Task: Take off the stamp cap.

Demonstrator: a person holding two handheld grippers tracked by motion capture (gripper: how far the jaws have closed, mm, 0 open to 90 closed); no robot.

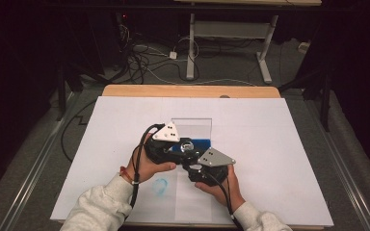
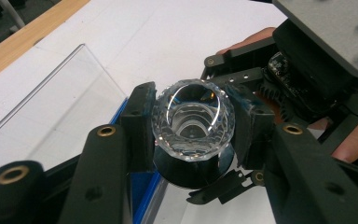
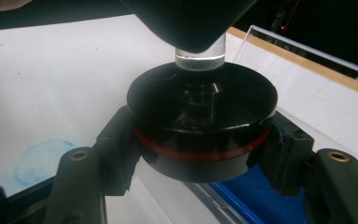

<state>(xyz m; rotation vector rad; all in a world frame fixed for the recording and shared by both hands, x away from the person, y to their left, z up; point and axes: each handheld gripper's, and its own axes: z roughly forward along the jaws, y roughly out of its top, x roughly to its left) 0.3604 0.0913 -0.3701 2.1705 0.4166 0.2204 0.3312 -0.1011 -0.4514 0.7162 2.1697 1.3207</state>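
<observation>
Left gripper (image 2: 193, 128) is clamping a faceted crystal piece (image 2: 193, 122) between its jaws, above the white table (image 1: 270, 144). Right gripper (image 3: 200, 140) is clamping the black round base (image 3: 201, 116) beneath that crystal, beside a clear acrylic box (image 2: 51, 102)

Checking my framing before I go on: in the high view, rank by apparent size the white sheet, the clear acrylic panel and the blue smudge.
1. white sheet, by far the largest.
2. clear acrylic panel, much smaller; the grippers hide its lower part.
3. blue smudge, smallest, near the left hand.
</observation>
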